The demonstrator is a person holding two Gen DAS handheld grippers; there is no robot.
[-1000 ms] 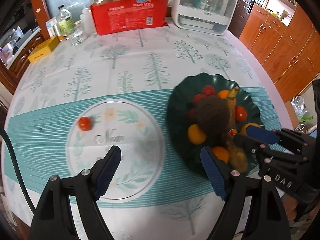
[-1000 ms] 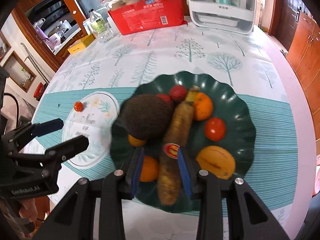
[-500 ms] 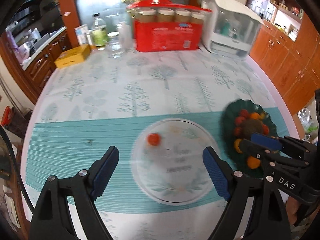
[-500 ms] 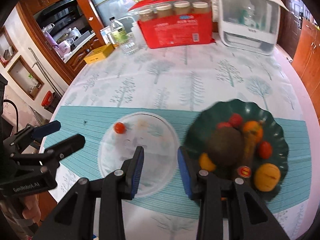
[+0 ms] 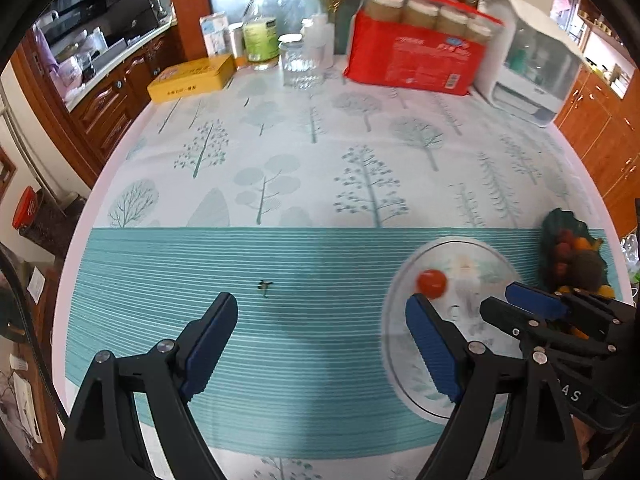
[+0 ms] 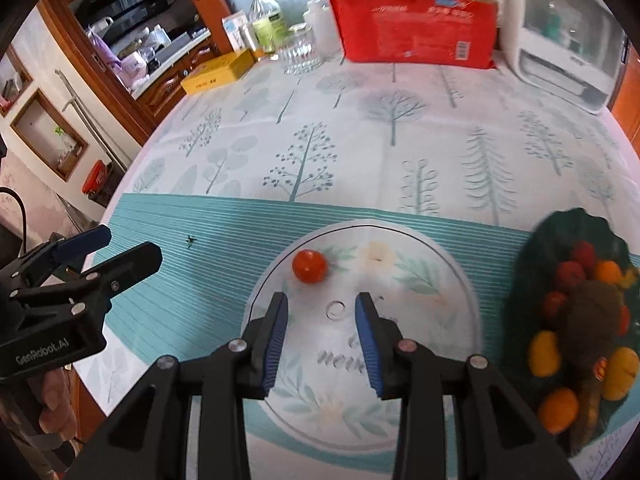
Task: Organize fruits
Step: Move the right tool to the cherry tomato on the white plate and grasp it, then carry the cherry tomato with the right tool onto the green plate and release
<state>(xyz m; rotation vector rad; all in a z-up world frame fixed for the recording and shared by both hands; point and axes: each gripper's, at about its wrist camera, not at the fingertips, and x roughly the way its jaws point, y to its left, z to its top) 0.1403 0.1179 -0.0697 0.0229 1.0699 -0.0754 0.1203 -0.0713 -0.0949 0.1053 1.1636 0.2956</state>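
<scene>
Closest to me, the right gripper (image 6: pixel 322 322) hangs over the near half of the white floral plate (image 6: pixel 400 412), its blue-padded jaws parted with nothing between them. The left gripper (image 5: pixel 320 328) sits off to that plate's left above the teal striped band of the tablecloth (image 5: pixel 200 280), jaws spread wide and empty; its right finger overlaps the plate's left rim in the left wrist view. Just ahead of the right gripper's left finger lies a small red tomato (image 6: pixel 309 266), alone on the far-left part of the white plate, clear of both grippers. To the right of that plate, close beside it, the dark green scalloped dish (image 6: pixel 560 228) holds the rest of the fruit: a brown hairy coconut (image 6: pixel 592 312) in the middle, red fruits (image 6: pixel 570 274) behind it, oranges (image 6: pixel 558 404) in front and at the sides; it is blurred, so finer detail is lost. A tiny dark speck (image 5: pixel 265 286) sits on the teal band. Farther back, past the tree-printed cloth, stand a yellow tin (image 5: pixel 192 78), a glass jar (image 5: pixel 298 60), a bottle with a green label (image 5: pixel 260 34), a red pack of jars (image 5: pixel 416 56), and a white appliance (image 5: pixel 532 68) at the far right.
</scene>
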